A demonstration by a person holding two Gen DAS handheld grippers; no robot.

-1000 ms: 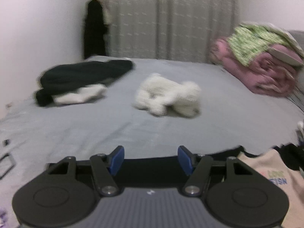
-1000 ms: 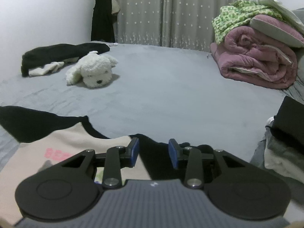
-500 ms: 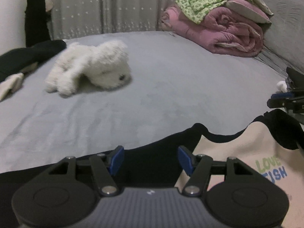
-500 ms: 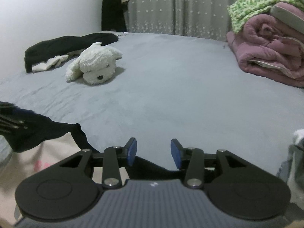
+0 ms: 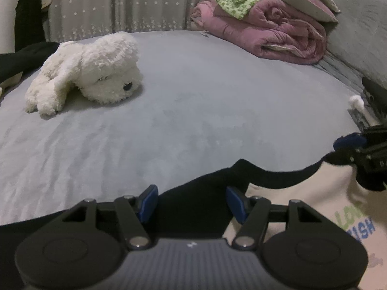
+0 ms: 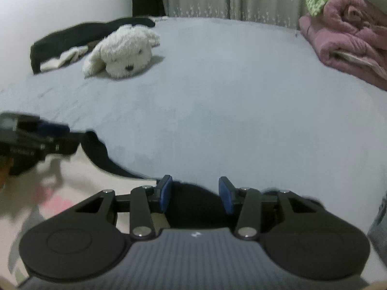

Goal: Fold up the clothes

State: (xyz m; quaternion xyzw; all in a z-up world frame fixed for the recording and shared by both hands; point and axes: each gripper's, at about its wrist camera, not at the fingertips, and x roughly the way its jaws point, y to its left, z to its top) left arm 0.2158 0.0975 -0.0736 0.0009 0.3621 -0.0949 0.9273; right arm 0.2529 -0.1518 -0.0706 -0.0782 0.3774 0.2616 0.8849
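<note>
Left wrist view: left gripper [image 5: 192, 203] at bottom centre, blue fingers [image 5: 148, 201] wide apart over the black sleeve of a cream sweatshirt [image 5: 314, 205], clamping nothing. Sweatshirt lies flat on the grey bed [image 5: 193, 111], lower right. White plush dog [image 5: 89, 70] upper left; rolled pink quilt [image 5: 273, 36] upper right. Right wrist view: right gripper [image 6: 195, 193] bottom centre, fingers partly apart, just been opening, above the sweatshirt's black edge, gripping nothing.

We note a home bedroom: wide grey bed [image 5: 205, 111], white plush dog [image 5: 89, 70], rolled pink quilt [image 5: 273, 33], starred curtain [image 5: 116, 7], clothes lying about.
</note>
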